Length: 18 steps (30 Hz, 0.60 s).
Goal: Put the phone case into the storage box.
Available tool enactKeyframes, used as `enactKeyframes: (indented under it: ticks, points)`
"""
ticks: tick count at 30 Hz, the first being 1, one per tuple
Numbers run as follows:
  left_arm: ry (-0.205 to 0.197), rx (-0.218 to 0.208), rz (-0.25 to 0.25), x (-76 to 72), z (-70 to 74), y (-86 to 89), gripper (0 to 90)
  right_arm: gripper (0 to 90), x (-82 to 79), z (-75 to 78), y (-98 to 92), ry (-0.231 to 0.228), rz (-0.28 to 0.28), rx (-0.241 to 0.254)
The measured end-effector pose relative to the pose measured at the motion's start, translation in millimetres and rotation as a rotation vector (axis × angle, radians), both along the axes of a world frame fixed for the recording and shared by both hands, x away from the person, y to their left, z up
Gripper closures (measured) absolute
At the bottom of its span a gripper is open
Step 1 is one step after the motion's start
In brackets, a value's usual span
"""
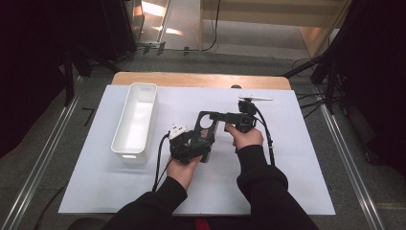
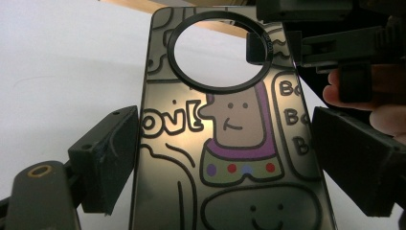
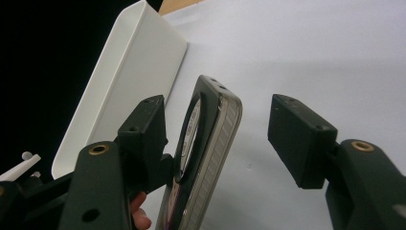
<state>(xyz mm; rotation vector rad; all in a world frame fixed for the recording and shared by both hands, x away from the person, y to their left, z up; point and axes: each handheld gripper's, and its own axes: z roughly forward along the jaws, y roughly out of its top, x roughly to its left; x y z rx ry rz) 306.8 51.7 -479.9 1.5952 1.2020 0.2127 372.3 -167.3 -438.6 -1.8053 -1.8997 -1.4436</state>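
Progress looks midway: above the worktop's middle, our left gripper [image 1: 191,143] fingers [image 2: 107,158] clamp the black cartoon-printed phone case [image 2: 230,143], while our right gripper [image 1: 242,120] fingers [image 3: 299,139] straddle its top edge, not yet pinching; regrasping remains.

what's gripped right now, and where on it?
The left gripper clamps the phone case across its two long edges, mid-length. The right gripper straddles the case's top end with one pad apart.
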Motion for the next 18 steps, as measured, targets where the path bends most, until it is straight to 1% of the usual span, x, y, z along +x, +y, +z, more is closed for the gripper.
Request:
enactKeyframes:
  ticks: [1, 3, 6, 9, 11, 14, 15, 18]
  points:
    - [0.0, 0.0, -0.001, -0.2, 0.0, -0.4, 11.6, 39.1, 0.8, 0.3, 0.0, 0.006, 0.0, -0.002]
    - [-0.005, 0.005, 0.0, -0.9, -0.2, -1.0, 11.7, 40.2, 2.3, 0.2, 0.5, -0.001, -0.001, -0.004]
    - [-0.015, 0.013, 0.003, -2.5, 0.1, -2.1, 11.6, 44.4, 3.9, -0.2, 0.7, 0.004, -0.006, -0.005]
    - [-0.019, 0.01, 0.001, -3.5, 0.6, -2.6, 11.6, 48.5, 5.1, -1.7, 0.4, 0.025, -0.007, 0.006]
    - [-0.02, 0.01, 0.002, -3.8, 0.7, -2.9, 11.6, 52.5, 5.6, -2.4, 0.2, 0.039, -0.008, 0.019]
    - [-0.02, 0.011, 0.005, -4.0, 0.6, -3.1, 11.6, 58.3, 5.6, -2.3, -0.1, 0.044, -0.007, 0.03]
    - [-0.021, 0.011, 0.005, -4.1, 0.7, -3.2, 11.6, 61.5, 5.6, -2.1, -0.3, 0.047, -0.009, 0.034]
    - [-0.026, 0.014, 0.005, -4.6, 1.0, -3.4, 11.6, 68.0, 5.0, -0.8, -0.4, 0.041, -0.014, 0.035]
